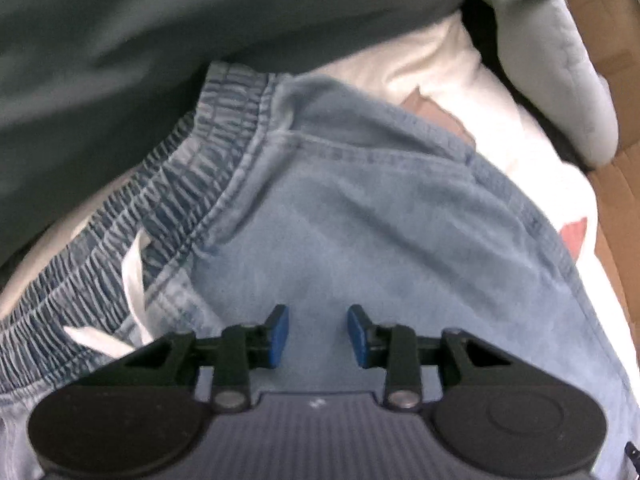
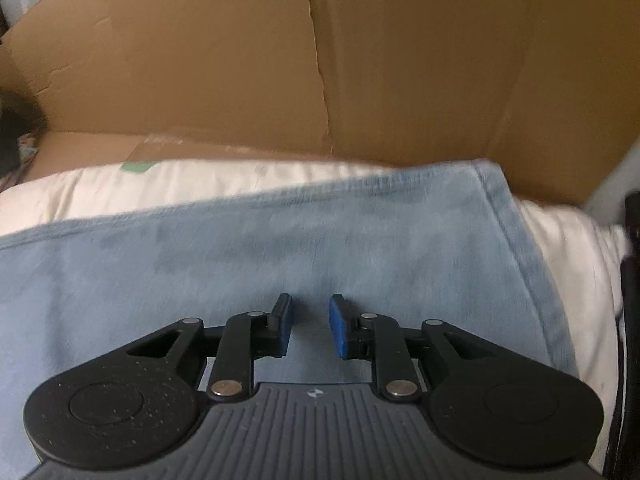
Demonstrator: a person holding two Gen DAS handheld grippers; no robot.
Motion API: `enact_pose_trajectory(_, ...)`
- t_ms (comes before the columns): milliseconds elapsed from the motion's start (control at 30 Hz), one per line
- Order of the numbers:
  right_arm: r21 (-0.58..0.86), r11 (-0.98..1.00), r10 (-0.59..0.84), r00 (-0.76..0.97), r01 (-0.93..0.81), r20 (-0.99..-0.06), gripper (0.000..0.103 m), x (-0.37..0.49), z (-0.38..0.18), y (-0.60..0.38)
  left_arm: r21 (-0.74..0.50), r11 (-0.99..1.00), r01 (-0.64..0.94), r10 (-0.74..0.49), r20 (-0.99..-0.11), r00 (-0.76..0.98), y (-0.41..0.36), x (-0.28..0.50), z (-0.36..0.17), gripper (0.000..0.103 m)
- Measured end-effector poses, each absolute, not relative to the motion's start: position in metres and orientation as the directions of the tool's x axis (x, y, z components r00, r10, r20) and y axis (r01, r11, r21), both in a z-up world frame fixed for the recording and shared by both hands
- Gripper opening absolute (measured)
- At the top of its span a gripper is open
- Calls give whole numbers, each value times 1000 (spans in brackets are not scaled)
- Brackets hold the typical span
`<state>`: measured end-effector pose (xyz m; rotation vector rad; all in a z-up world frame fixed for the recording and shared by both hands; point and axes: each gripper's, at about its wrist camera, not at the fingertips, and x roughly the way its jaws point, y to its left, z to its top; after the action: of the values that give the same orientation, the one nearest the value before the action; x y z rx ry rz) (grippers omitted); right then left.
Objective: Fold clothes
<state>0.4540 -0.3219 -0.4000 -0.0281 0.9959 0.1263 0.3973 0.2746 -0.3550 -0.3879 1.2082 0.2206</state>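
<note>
A pair of light blue denim shorts (image 1: 360, 216) lies spread on a white cloth. Its gathered elastic waistband (image 1: 168, 184) with a white drawstring (image 1: 134, 280) runs along the left of the left wrist view. My left gripper (image 1: 318, 334) hovers just above the shorts below the waistband, open and empty. In the right wrist view the shorts (image 2: 280, 248) show a hemmed edge and a corner at the upper right. My right gripper (image 2: 310, 326) is open and empty above the fabric.
A dark green garment (image 1: 160, 40) lies beyond the waistband. A pale grey garment (image 1: 560, 60) lies at the upper right. The white cloth (image 2: 160, 188) has printed patches. A brown cardboard wall (image 2: 320, 60) stands behind the shorts. A dark object (image 2: 630, 280) is at the right edge.
</note>
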Motion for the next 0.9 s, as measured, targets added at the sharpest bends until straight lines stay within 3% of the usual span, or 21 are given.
enact_pose_trajectory(233, 12, 999, 26, 505, -31, -863, 27, 494, -390, -313, -178, 947, -269, -69, -927, 370, 240, 413, -341, 35)
enact_pose_trajectory(333, 61, 998, 70, 519, -36, -852, 29, 490, -373, -311, -199, 959, -202, -107, -915, 390, 220, 420, -340, 35)
enact_pose_trajectory(667, 132, 950, 254, 455, -283, -854, 32, 432, -379, -256, -157, 987, 37, -159, -896, 416, 153, 399, -361, 35)
enact_pose_trajectory(900, 40, 962, 172, 485, -271, -857, 34, 444, -390, -220, -77, 997, -24, -59, -896, 441, 135, 426, -361, 36)
